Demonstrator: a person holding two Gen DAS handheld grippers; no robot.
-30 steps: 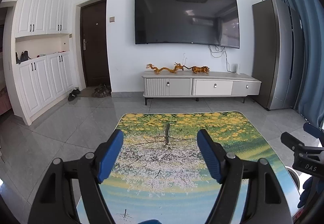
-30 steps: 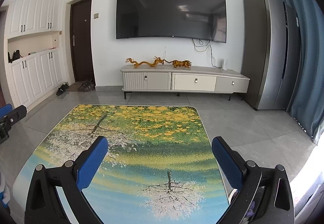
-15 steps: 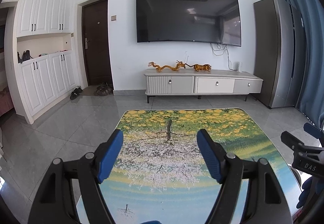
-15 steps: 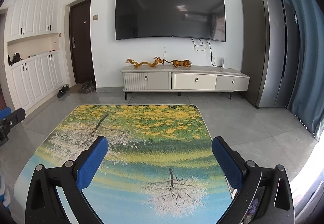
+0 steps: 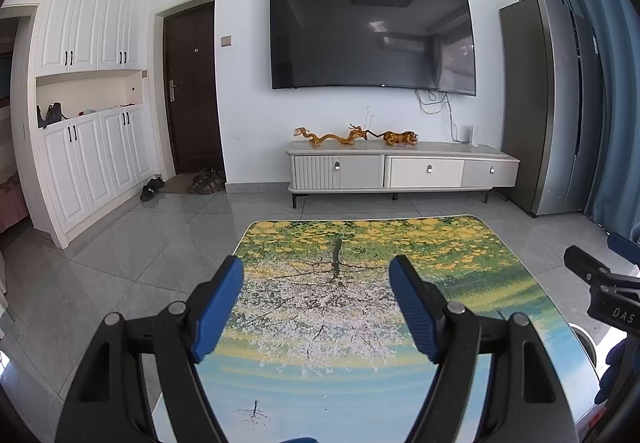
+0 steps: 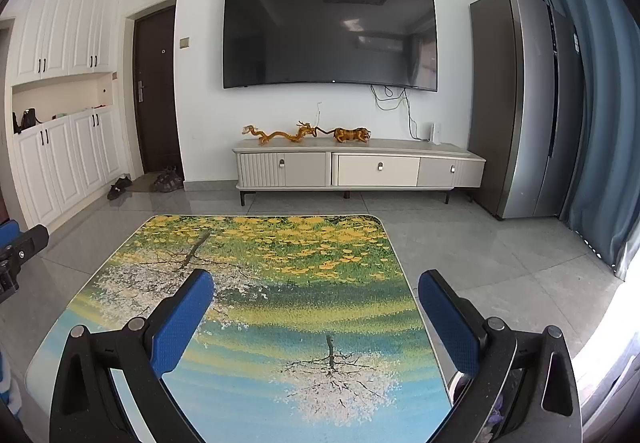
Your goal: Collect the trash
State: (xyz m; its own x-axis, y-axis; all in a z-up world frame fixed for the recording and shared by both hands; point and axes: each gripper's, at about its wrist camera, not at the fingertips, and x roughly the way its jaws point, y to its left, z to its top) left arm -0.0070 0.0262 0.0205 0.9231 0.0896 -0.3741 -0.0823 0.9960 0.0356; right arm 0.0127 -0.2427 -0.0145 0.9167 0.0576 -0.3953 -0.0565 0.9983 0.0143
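Blue pads are standing well apart on both tools: the left gripper [image 5: 316,295] is hovering spread and empty over the near half of the worktop [image 5: 460,243], and the right gripper [image 6: 316,307] is doing the same, its jaws wide with nothing between them. Each is showing at the edge of the other's view, so the two are hanging side by side above the printed tree-and-blossom surface.

No trash is showing on the worktop in either view. The only hint is sitting low by the worktop's right edge, just under the right gripper's right-hand finger: what looks like a round metal rim [image 6: 460,383] with something pale and purplish inside it. It may be a bin, but it is too cropped to tell. So where the trash lies is not something these views are settling; it is likely sitting below or beside the frame.

Household litter is probably going to be handling light and soft, crumpling under the pads and sliding on this glossy top. A pinch across the bulkiest fold, and not a thin loose edge, is looking like the safer hold. The grey tiled floor [image 5: 120,243] is showing only shoes [image 5: 152,189] by the door.
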